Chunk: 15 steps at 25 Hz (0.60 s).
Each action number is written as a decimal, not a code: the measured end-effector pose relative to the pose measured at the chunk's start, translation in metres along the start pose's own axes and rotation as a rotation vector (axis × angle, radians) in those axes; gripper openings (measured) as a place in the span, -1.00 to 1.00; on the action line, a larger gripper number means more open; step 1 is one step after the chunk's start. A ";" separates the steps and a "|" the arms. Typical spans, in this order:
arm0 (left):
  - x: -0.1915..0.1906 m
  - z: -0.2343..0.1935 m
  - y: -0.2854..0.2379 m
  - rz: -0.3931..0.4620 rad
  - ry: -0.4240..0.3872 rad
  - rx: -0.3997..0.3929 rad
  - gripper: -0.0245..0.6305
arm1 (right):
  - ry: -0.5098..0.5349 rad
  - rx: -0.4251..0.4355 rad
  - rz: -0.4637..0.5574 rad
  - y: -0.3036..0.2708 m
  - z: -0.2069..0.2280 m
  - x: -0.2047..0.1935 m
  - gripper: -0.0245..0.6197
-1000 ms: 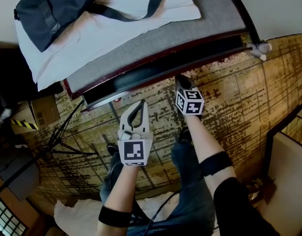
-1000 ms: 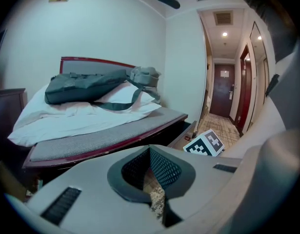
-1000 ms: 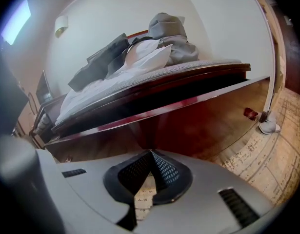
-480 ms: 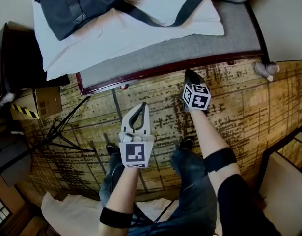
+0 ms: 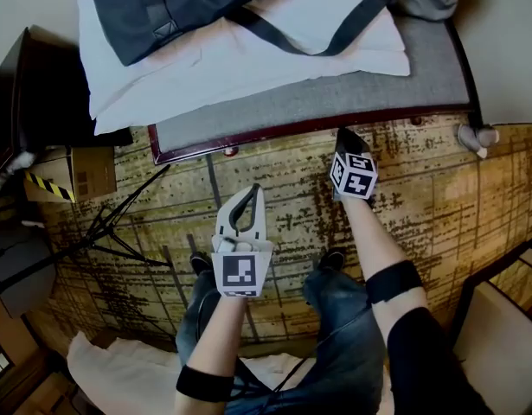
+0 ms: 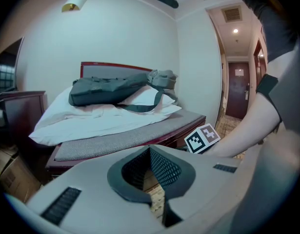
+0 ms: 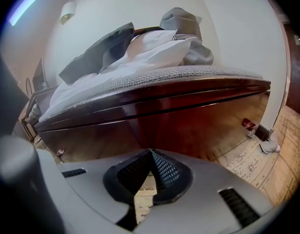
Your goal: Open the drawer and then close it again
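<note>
The drawer (image 7: pixel 189 126) is in, and its dark wood front sits flush under the bed (image 5: pixel 335 93), straight ahead of the right tool (image 5: pixel 343 135). That tool is pinched shut with nothing between its jaws. Its nose is right at the drawer front, though whether it actually touches, I can't tell.

The left tool (image 5: pixel 251 190) is also fully closed and empty. It hangs back over the patterned floor (image 5: pixel 439 197), well short of the drawer and off to the right tool's left.

By the look of it, both halves of the job are done: opened, then pushed home. All that seems left is to draw the right tool away.

Against the earlier view, the change is plain. A second ago a black gap yawned under the bed frame, with the drawer pulled out toward the person. Half a second ago that gap had already gone. The right tool has followed the front inward. The left tool has barely changed its pose, and the bag (image 5: pixel 188 3) and pillow (image 5: pixel 248 59) beyond both tools lie undisturbed.
</note>
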State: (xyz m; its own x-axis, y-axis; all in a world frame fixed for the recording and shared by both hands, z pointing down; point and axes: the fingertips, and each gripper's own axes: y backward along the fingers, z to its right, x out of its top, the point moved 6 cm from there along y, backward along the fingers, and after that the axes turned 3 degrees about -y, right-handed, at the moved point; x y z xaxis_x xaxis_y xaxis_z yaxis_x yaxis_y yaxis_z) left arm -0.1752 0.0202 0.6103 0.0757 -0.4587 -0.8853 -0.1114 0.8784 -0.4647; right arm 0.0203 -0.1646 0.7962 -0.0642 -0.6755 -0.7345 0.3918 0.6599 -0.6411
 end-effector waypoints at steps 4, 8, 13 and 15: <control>0.002 0.000 0.004 -0.002 0.002 0.000 -0.93 | 0.042 0.030 -0.026 -0.003 0.001 0.005 -0.92; 0.007 0.004 0.016 -0.011 -0.010 -0.015 -0.93 | 0.069 0.040 -0.083 0.004 0.002 0.008 -0.92; 0.036 0.001 0.041 -0.012 -0.001 -0.028 -0.93 | 0.097 0.048 -0.085 0.051 -0.019 0.029 -0.92; 0.056 -0.003 0.061 -0.016 -0.020 -0.041 -0.93 | 0.115 0.072 -0.082 0.083 -0.036 0.044 -0.92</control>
State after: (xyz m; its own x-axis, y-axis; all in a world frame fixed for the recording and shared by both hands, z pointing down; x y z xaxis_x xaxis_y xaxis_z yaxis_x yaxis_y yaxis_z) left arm -0.1808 0.0476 0.5324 0.0977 -0.4697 -0.8774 -0.1501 0.8646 -0.4796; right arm 0.0168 -0.1278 0.7030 -0.2020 -0.6812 -0.7037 0.4457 0.5759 -0.6854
